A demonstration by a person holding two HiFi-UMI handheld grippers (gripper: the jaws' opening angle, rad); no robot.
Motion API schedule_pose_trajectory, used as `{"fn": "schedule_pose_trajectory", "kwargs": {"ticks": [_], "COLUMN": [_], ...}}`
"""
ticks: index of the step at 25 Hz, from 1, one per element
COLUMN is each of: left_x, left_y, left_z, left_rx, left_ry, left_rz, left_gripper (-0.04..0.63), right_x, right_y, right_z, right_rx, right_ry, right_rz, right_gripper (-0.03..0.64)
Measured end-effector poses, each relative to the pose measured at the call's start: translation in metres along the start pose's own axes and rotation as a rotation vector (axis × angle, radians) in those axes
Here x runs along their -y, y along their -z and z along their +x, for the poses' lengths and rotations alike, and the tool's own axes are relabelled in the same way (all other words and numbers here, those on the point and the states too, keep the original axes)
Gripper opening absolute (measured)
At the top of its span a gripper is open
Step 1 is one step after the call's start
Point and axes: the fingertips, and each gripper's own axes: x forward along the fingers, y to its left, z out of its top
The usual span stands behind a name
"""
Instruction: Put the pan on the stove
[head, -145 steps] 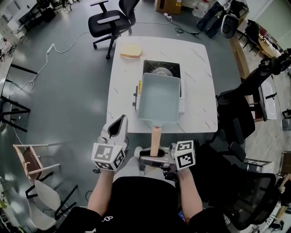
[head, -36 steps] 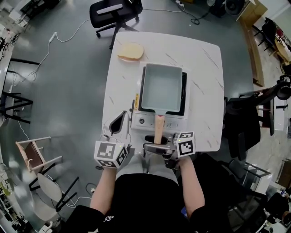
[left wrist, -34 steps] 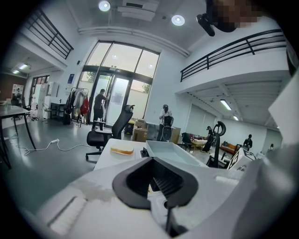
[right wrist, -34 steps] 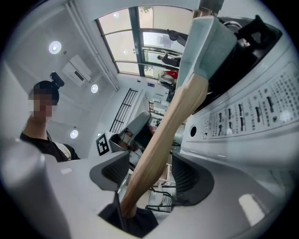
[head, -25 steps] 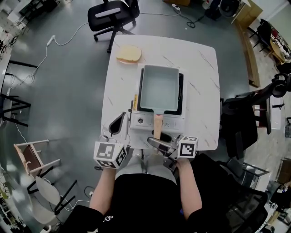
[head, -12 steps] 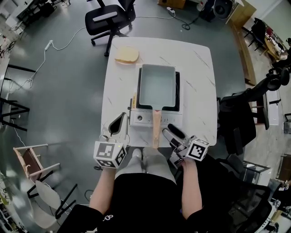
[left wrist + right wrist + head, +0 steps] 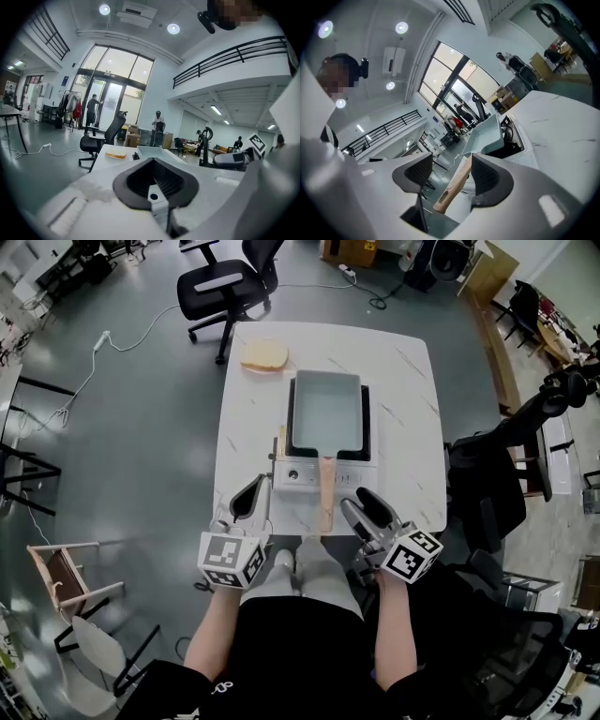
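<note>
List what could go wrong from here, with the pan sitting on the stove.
1. The wooden handle juts past the stove to the near edge of the table. The right hand-held gripper is right beside it, empty, its open jaws having just closed partway. A stray move could knock the handle and twist the pan.
2. The pan covers almost the whole stove top, so a nudge might shift it off-centre.

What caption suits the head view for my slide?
Pan sits on the stove on a white table, a bread slice beyond it.
</note>
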Motion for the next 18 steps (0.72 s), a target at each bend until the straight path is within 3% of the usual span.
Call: {"fn": "schedule_pose_trajectory", "kwargs": {"ticks": [8,18], "left_x": [0.013,0.027], "left_y": [-0.01,-0.023], "left_z": [-0.034,-0.065], "left_rx": [0.051,0.123], "left_ry": [0.039,0.06], "left_rz": [0.014,0.004], "left_gripper": [-0.011,-0.011], "right_x": [-0.04,-0.087], "right_y": [-0.003,0.003], "right_z": [-0.008,-0.004], "right_rx": [0.082,0.103], "right_ry": [0.073,0.131], "right_rz": [-0.177,-0.348], "right_gripper": [0.17,0.049]}}
